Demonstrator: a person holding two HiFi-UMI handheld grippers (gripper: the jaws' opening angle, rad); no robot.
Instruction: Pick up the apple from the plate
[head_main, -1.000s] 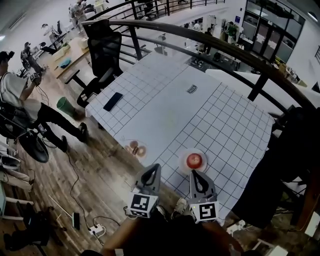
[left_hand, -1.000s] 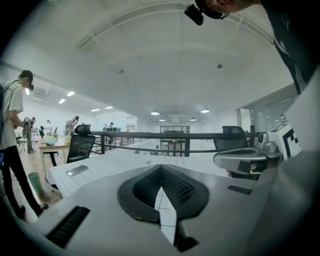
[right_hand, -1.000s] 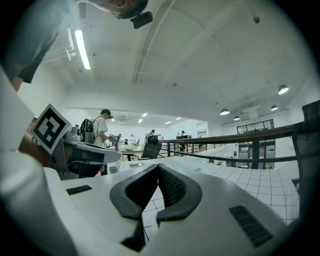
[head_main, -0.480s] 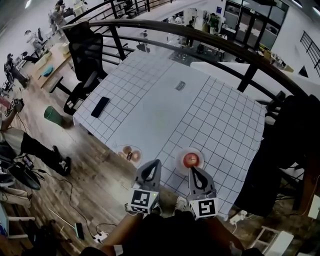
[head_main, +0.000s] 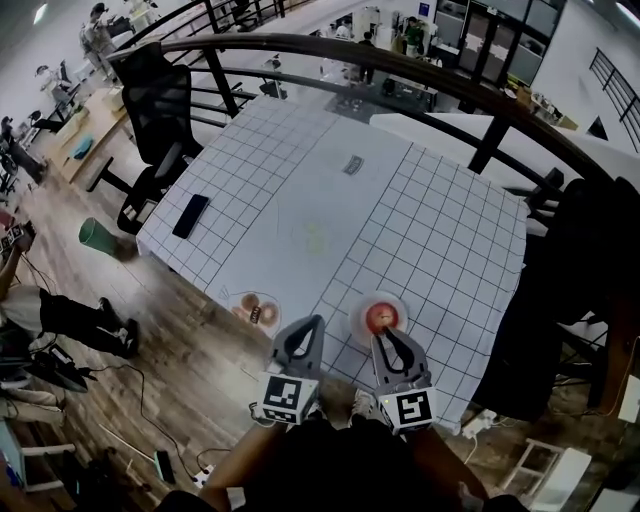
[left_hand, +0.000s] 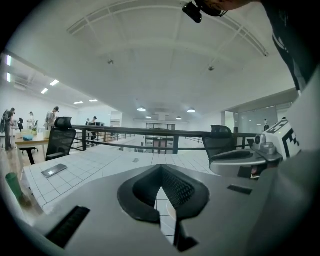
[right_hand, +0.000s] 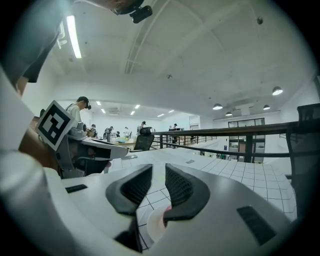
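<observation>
Counting one apple (head_main: 383, 317), two plates (head_main: 357, 318) | left gripper (head_main: 317, 322) jaws together | right gripper (head_main: 378, 336) jaws slightly apart

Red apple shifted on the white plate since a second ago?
No. The red apple still sits centred on the round white plate near the gridded table's front edge.

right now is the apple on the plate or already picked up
On the plate. The head view shows the apple resting in it, with the right tongs just short of the apple, holding nothing.
</observation>
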